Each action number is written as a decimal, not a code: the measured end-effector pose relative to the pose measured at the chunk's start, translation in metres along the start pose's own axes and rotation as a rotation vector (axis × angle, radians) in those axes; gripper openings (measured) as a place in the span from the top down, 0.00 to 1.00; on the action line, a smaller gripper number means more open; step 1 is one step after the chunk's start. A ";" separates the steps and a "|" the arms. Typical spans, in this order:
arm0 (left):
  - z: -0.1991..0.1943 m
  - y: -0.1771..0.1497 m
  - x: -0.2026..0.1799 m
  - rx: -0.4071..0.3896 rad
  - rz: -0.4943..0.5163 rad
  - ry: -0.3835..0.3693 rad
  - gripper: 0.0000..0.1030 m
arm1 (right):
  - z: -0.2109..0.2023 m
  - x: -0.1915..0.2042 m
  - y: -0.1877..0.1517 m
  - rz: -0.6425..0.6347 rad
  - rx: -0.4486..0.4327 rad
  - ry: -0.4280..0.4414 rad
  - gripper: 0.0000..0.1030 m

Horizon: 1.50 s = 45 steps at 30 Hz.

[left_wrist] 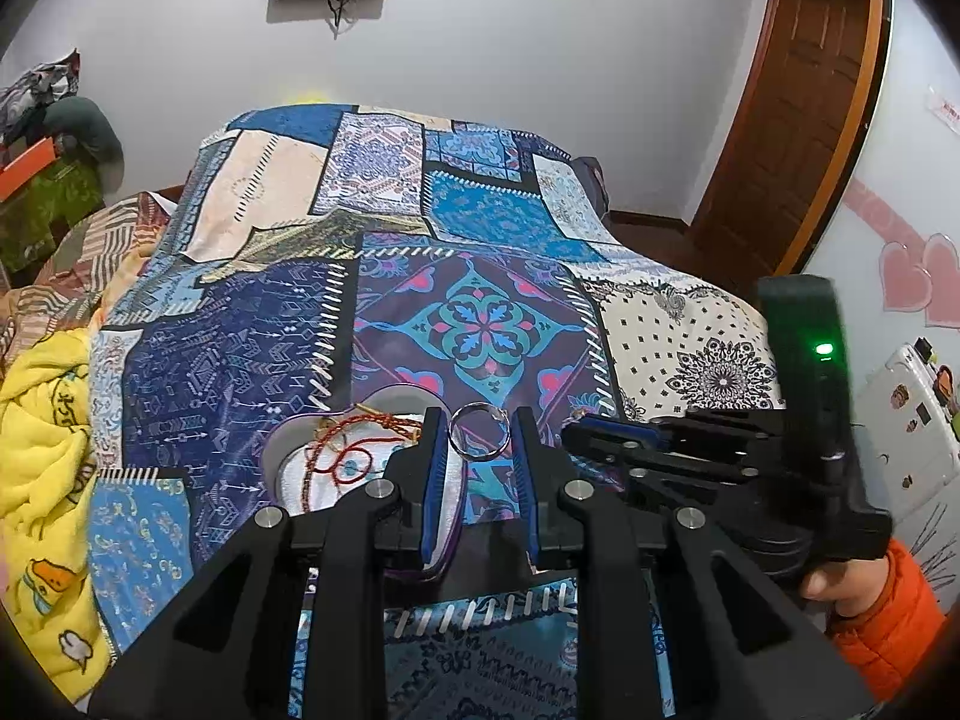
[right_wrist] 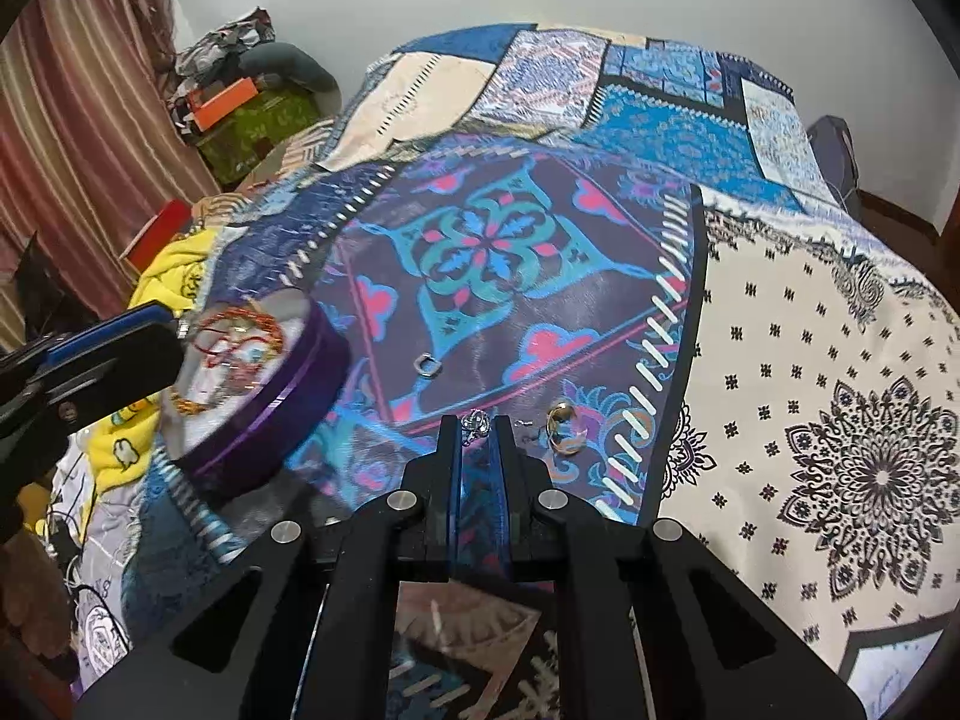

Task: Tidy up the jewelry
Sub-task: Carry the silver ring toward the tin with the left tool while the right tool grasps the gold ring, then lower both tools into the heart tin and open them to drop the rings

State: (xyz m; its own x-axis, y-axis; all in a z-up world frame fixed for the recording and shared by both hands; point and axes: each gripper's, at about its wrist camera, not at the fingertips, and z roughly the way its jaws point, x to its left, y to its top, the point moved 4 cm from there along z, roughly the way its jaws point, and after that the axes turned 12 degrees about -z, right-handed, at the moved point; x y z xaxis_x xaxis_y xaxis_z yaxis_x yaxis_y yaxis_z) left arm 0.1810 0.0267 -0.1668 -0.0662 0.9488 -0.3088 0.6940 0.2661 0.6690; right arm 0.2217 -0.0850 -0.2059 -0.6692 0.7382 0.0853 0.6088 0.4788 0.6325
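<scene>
Left claw (left_wrist: 480, 429) grips a thin silver metal ring (left_wrist: 478, 430) between its blue-padded fingers (left_wrist: 436, 468), ring upright, pinched at both sides, held above the patchwork blue-and-purple patterned bedspread (left_wrist: 288, 324) on the bed. Just left of that claw sits a round purple tin box with white lining (left_wrist: 336, 480), open, with red and gold beaded bracelets and cords (left_wrist: 351, 450) piled inside. In the right wrist view the same tin (right_wrist: 264, 384) is at left, with the left claw's tip (right_wrist: 150, 324) at its rim.

Right claw (right_wrist: 477, 426) is nearly closed on a small silver ornate pendant piece (right_wrist: 477, 422), pinched at the fingertips, low over the bedspread. Just right of it lie gold-toned hoop rings (right_wrist: 561, 429) flat on the fabric, near but apart from the claw. Further out, a small square silver ring (right_wrist: 427, 366) lies alone on the purple floral patch, between tin and claw. Orange-sleeved hand (left_wrist: 840, 582) holds the right tool's handle. Yellow cartoon blanket (left_wrist: 42, 420) bunched at the bed's left edge.
</scene>
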 end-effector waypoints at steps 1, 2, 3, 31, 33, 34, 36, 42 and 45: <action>-0.003 0.001 0.001 -0.004 -0.001 0.003 0.80 | -0.004 0.002 0.002 -0.004 -0.008 -0.001 0.92; -0.005 0.001 0.002 -0.009 -0.004 0.006 0.80 | -0.010 0.004 0.005 -0.009 -0.022 -0.002 0.92; -0.008 0.002 0.003 -0.014 -0.007 0.008 0.80 | -0.014 0.006 0.008 -0.014 -0.034 -0.001 0.92; -0.034 -0.003 0.061 -0.029 -0.105 0.060 0.80 | -0.024 0.086 0.041 -0.173 -0.123 0.128 0.92; -0.030 -0.005 0.064 -0.018 -0.114 0.056 0.80 | -0.019 0.089 0.036 -0.180 -0.103 0.134 0.92; -0.028 -0.006 0.065 -0.013 -0.117 0.054 0.80 | -0.016 0.090 0.034 -0.181 -0.094 0.139 0.92; -0.024 -0.007 0.066 -0.003 -0.121 0.048 0.80 | -0.013 0.093 0.032 -0.186 -0.080 0.147 0.92; -0.014 -0.010 0.066 0.023 -0.123 0.032 0.80 | -0.004 0.096 0.027 -0.198 -0.049 0.159 0.92; -0.008 -0.011 0.066 0.035 -0.123 0.031 0.80 | 0.000 0.095 0.025 -0.200 -0.036 0.159 0.92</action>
State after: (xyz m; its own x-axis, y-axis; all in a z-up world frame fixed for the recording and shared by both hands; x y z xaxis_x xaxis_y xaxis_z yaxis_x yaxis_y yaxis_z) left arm 0.1632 0.0884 -0.1886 -0.1738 0.9143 -0.3660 0.7041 0.3752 0.6028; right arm 0.1731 -0.0028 -0.1815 -0.8350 0.5452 0.0745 0.4443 0.5880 0.6759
